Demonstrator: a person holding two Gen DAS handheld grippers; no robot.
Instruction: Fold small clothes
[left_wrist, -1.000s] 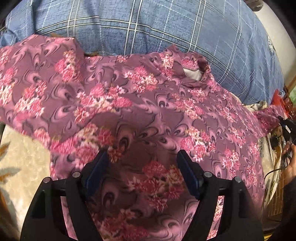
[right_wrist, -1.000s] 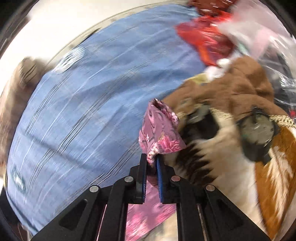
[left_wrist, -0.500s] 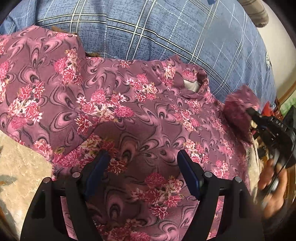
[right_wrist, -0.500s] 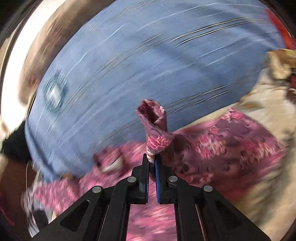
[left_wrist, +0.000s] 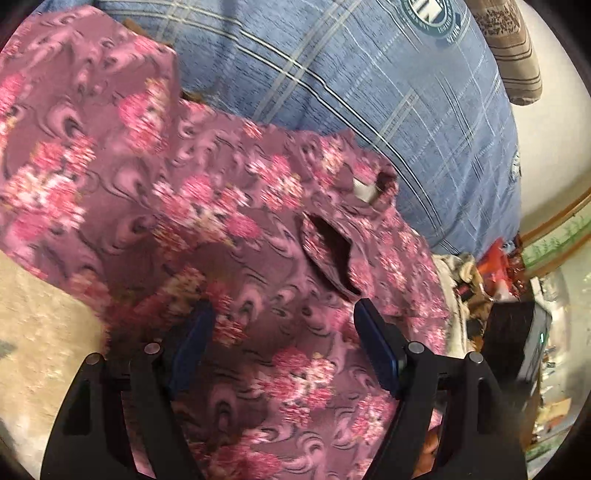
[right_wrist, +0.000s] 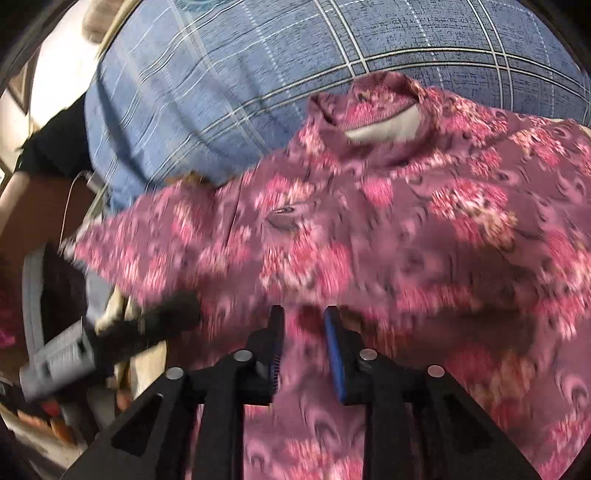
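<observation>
Left wrist view: left claw (left_wrist: 282, 345) spread wide, empty, over the pink floral shirt (left_wrist: 229, 229) lying flat against a blue plaid cushion (left_wrist: 388, 96). Right wrist view: right claw (right_wrist: 304, 350) parted, gripping nothing, above the same shirt (right_wrist: 388, 229), collar (right_wrist: 380, 107) toward the cushion (right_wrist: 240, 66).

light: soft, even, indoor | blur: motion smear both views | edges: fisheye bend, dark vignette

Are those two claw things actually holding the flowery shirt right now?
No. Both the left gripper and right gripper stand open above the floral shirt; nothing is held.
</observation>
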